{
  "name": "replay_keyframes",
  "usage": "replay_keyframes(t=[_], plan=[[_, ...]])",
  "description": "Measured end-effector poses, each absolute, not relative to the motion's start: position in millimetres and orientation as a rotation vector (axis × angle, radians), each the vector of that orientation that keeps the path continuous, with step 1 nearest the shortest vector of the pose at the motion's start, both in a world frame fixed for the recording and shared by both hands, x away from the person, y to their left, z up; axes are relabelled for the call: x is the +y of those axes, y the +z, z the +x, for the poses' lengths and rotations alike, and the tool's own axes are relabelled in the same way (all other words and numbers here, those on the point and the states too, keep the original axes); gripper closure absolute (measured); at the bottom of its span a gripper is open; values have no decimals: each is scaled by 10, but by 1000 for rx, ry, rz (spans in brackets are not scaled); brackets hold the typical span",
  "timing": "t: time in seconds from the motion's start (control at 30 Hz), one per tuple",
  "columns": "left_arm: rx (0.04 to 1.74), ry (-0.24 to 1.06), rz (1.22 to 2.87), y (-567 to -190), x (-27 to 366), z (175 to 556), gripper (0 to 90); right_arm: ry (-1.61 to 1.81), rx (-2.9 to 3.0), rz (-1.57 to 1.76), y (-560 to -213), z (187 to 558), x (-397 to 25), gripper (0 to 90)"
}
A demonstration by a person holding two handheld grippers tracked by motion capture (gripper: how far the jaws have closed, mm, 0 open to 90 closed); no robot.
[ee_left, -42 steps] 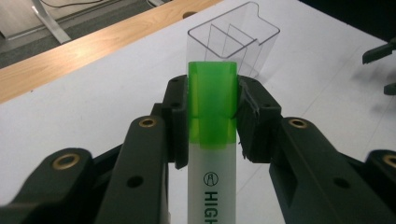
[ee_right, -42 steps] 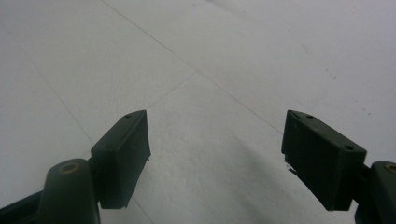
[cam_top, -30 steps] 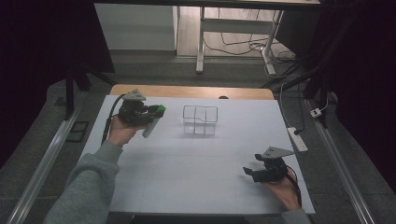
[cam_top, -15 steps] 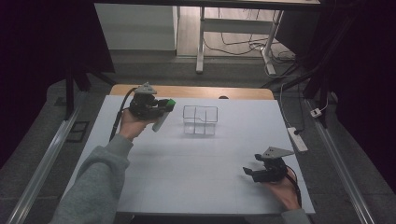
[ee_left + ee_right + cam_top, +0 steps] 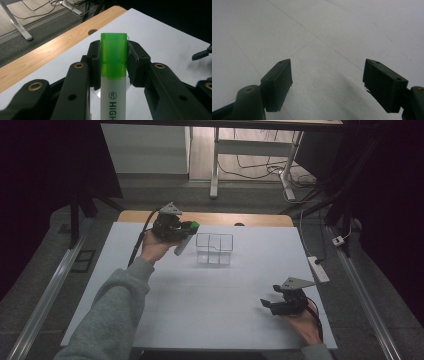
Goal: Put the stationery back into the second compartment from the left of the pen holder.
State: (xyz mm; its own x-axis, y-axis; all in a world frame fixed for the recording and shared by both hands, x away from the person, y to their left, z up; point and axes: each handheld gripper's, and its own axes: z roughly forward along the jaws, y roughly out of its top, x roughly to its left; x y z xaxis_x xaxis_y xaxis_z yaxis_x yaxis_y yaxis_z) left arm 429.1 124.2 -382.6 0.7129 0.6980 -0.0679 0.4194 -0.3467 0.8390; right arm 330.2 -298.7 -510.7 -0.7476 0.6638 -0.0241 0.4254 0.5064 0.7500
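White sheeting covers our desk (image 5: 210, 295), with a strip of pale wood showing along its far edge and dark floor and cables beyond. Our left hand-held gripper (image 5: 181, 231) is clamped on a white plastic highlighter with a translucent green cap (image 5: 113, 75), its black jaws pressing the cap from both sides, lifted just left of a small clear box divided into compartments (image 5: 215, 248). Our right hand-held gripper (image 5: 267, 304) rests low near the desk's near right corner, jaws spread wide over bare surface, holding nothing.

We judge the grip risky: the cap is smooth, glossy plastic, so the pen could pivot or slip down between the pads, or the cap could pull off. The box looks light and thin-walled, and a careless nudge from the highlighter's barrel could push or tip it. The desk covering is matte and faintly creased.
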Motion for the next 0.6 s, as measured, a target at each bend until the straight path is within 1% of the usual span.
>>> replay_keyframes(t=[0.6], plan=[[838, 365, 1983, -3851, 896, 4474, 663, 1095, 2447, 918, -5120, 3309, -2995, 229]])
